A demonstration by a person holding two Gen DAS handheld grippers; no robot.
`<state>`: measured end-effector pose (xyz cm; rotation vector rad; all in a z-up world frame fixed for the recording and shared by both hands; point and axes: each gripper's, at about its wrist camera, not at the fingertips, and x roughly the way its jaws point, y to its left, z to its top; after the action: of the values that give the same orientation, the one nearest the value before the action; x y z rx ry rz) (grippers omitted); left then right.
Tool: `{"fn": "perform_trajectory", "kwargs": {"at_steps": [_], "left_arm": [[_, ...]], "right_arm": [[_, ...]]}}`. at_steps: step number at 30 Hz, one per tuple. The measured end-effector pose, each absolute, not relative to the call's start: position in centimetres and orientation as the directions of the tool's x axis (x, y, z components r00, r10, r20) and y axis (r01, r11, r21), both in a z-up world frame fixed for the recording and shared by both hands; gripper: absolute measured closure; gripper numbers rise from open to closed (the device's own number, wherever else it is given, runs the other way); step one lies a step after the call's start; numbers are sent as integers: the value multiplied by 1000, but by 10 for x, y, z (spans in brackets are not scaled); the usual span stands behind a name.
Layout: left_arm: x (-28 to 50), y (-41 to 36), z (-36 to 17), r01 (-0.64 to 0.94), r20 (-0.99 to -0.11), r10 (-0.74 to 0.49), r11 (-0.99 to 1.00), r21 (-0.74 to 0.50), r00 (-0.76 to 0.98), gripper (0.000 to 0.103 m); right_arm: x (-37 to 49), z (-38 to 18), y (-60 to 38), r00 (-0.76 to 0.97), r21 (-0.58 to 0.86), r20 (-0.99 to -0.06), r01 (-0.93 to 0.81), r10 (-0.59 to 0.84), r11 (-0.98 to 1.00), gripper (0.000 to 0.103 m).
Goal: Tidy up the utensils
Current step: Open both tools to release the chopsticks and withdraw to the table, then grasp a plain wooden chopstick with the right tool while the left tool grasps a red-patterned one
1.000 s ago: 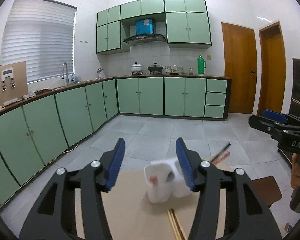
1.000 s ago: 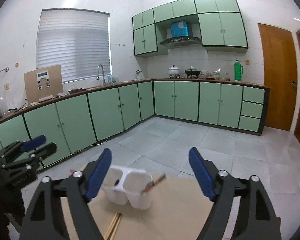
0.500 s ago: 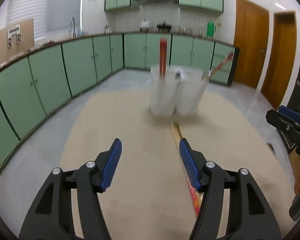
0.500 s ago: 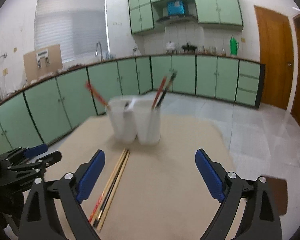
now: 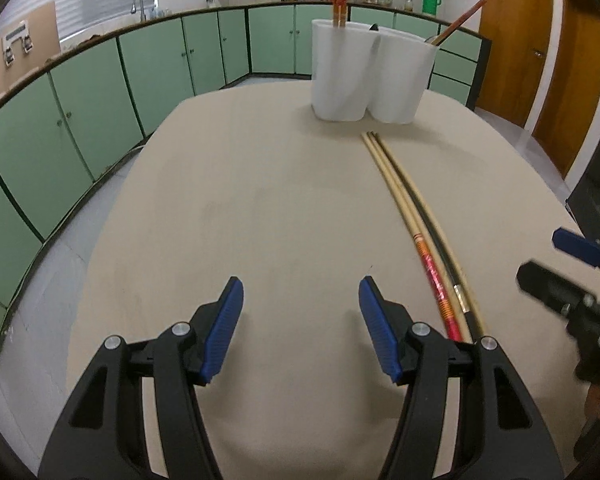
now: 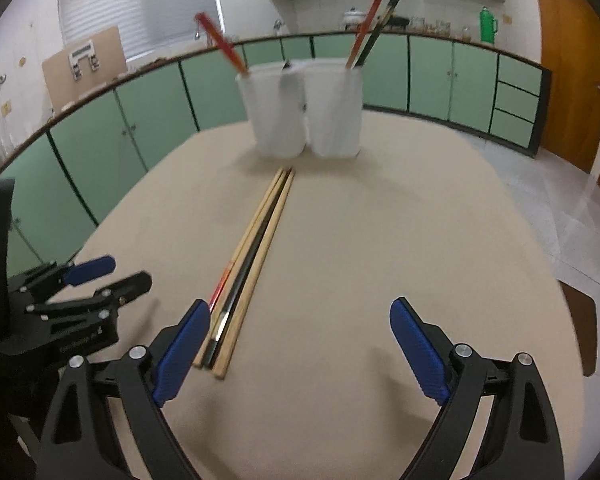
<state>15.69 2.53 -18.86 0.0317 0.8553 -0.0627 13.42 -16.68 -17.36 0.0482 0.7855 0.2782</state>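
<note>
Chopsticks (image 6: 252, 256) lie loose in a tight bundle on the beige counter (image 5: 260, 208), running lengthwise from just short of the white holder (image 5: 370, 74) back toward the two grippers. In the right wrist view the bundle shows pale wooden sticks and a dark one between them, with a red-and-orange patterned end at its left edge; their near ends lie just beside the inner blue pad of the right gripper (image 6: 300, 344). That gripper's jaws stand wide apart and hold nothing.

The left gripper (image 5: 300, 320) hangs low over bare counter with its jaws also spread wide and empty. In its view the same chopsticks (image 5: 420, 224) pass to the right of its right finger, apart from it, and the right gripper shows blurred at the far right edge.

The holder stands upright at the far end of the counter and has two compartments side by side. A red pair of chopsticks (image 6: 220, 42) leans out of the left compartment, and a red stick and a dark stick (image 6: 374, 26) lean out of the right one. A small dark tip shows at the rim between the compartments; what it is cannot be told.

Green cabinets (image 6: 148, 120) line the walls behind.
</note>
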Motion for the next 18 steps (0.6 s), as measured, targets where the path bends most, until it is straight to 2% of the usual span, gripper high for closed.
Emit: {"fn": "perform_trajectory", "kwargs": {"at_steps": [3,10,18], "left_arm": [[155,25,-192,55,-757,-36,999,-1,652,44],[158,23,-195,33,-767,-38,999,-21,641,44],[163,16,-197,37,-776,-41,999,-23,630,44]], "right_arm": [[132,-180,-159,650,130,-713,-244,262,961,26],[131,-191,-144,613,111,-747,-268,258,957,46],[127,-195,-129,606,62,-762,-284,229,957,57]]}}
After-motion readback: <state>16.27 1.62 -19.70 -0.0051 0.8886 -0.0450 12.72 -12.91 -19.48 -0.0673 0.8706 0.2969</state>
